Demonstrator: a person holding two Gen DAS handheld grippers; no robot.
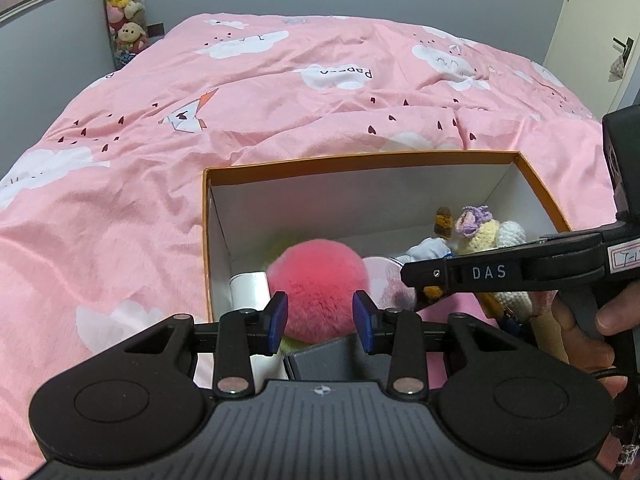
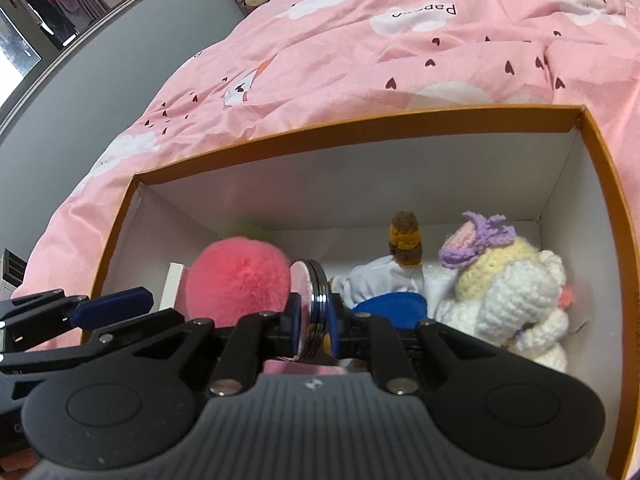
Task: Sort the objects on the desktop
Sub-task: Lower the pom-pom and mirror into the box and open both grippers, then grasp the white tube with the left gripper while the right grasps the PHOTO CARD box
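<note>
An orange-rimmed box (image 2: 600, 148) with white inner walls sits on a bed covered by a pink quilt (image 1: 280, 92), which lies open on the box's far and left sides. Inside, a pink pompom (image 2: 236, 280) lies left, crocheted dolls (image 2: 516, 280) crowd the right wall, and the far floor is bare. The left claw (image 1: 320, 316) hovers with its blue pads flanking the pompom; contact is unclear. The right claw (image 2: 316, 316) is clamped on a round compact mirror (image 2: 312, 284) held on edge beside the pompom.
</note>
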